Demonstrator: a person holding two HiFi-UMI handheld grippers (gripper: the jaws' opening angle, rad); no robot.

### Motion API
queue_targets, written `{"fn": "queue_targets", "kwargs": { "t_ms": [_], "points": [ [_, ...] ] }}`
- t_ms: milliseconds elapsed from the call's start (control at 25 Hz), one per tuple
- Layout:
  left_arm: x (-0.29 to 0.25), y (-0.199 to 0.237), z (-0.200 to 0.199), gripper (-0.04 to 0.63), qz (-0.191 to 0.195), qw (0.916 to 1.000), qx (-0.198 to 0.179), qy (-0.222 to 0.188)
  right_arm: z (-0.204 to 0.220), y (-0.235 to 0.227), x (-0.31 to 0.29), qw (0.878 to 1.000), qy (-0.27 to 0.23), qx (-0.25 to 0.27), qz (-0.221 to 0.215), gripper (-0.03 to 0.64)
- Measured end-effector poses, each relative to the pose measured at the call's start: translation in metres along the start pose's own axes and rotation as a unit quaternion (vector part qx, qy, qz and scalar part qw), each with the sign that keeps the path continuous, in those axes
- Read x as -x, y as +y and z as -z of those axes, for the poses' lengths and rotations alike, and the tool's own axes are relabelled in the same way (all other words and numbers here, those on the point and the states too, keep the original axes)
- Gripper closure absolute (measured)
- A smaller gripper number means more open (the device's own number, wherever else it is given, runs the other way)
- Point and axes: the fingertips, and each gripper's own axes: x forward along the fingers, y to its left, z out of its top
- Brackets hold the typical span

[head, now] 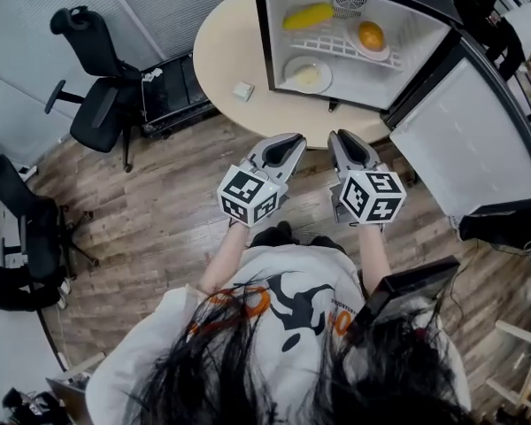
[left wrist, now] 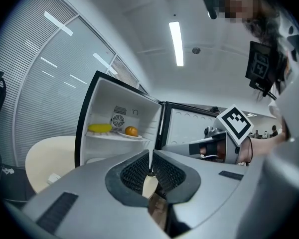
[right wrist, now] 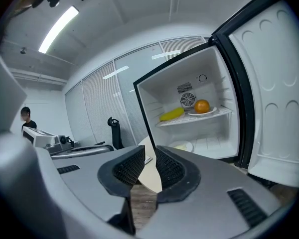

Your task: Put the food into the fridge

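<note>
The small fridge (head: 407, 14) stands open on the round table (head: 223, 56). On its wire shelf lie a long yellow food item (head: 307, 15) and an orange (head: 370, 34) on a plate. A plate of pale food (head: 307, 75) sits on the fridge floor. My left gripper (head: 291, 138) hangs over the floor short of the table, shut and empty, its tips touching (left wrist: 150, 157). My right gripper (head: 340, 135) is beside it, jaws almost together with nothing between them (right wrist: 150, 152). The yellow item (right wrist: 172, 114) and the orange (right wrist: 202, 106) also show in the right gripper view.
The fridge door (head: 465, 140) swings open to the right. A small white object (head: 242, 90) lies on the table left of the fridge. Black office chairs (head: 93, 96) stand at the left on the wooden floor. A person (right wrist: 26, 116) stands far off.
</note>
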Motion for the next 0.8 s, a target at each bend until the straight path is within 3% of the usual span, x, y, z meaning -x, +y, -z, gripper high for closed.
{"fn": "queue_targets", "kwargs": {
  "t_ms": [360, 800],
  "points": [
    [0.004, -0.032, -0.006, 0.575, -0.021, 0.9997, 0.007, -0.014, 0.004, -0.001, 0.033, 1.000, 0.013, 0.004, -0.021, 0.540],
    [0.005, -0.102, 0.019, 0.575, -0.028, 0.9995, 0.015, 0.000, 0.035, -0.016, 0.104, 0.999, 0.028, -0.010, -0.031, 0.543]
  ]
}}
